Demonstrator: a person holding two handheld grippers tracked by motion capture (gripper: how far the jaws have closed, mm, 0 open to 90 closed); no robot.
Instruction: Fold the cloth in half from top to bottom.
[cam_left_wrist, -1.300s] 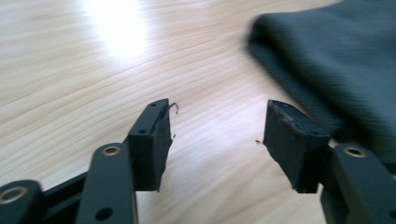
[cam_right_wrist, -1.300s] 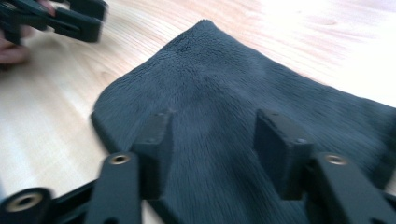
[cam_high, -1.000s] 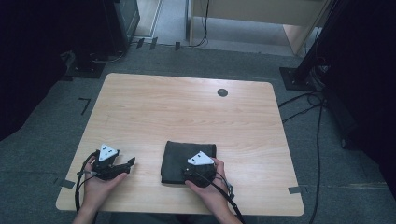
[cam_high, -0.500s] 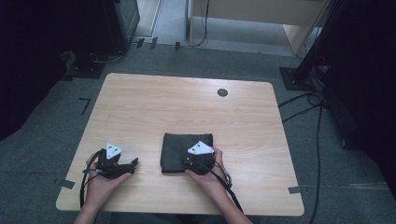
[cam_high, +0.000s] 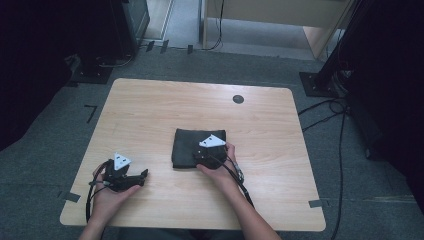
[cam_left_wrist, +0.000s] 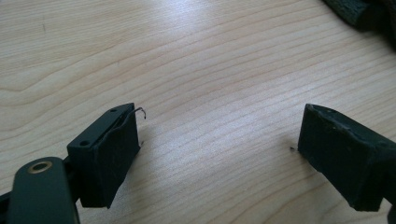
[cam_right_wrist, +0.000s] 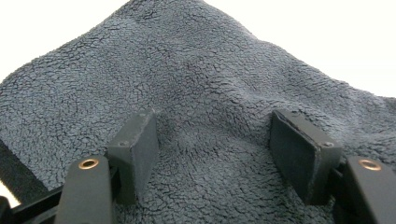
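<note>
A dark grey fleece cloth (cam_high: 185, 147), folded into a rough square, lies on the wooden table (cam_high: 165, 107) slightly right of centre. My right gripper (cam_high: 208, 145) sits on the cloth's right part. In the right gripper view its jaws stand apart and the right gripper (cam_right_wrist: 215, 126) rests on the fuzzy cloth (cam_right_wrist: 187, 60), which bulges a little between them. My left gripper (cam_high: 142, 176) lies near the front left corner, pointing right. Its jaws have just been opening. The left gripper (cam_left_wrist: 219, 126) is wide open over bare wood, and a cloth corner (cam_left_wrist: 359, 9) shows far off.
A round black grommet (cam_high: 238, 99) sits at the table's back right. Cables (cam_high: 330, 107) and black stand bases (cam_high: 320, 82) are on the carpet to the right, and another base (cam_high: 92, 75) to the left. Tape marks the table's front corners.
My right gripper has moved away from the front edge, toward the table's middle, and the cloth has slid along under it. The left hand has stayed in place.
</note>
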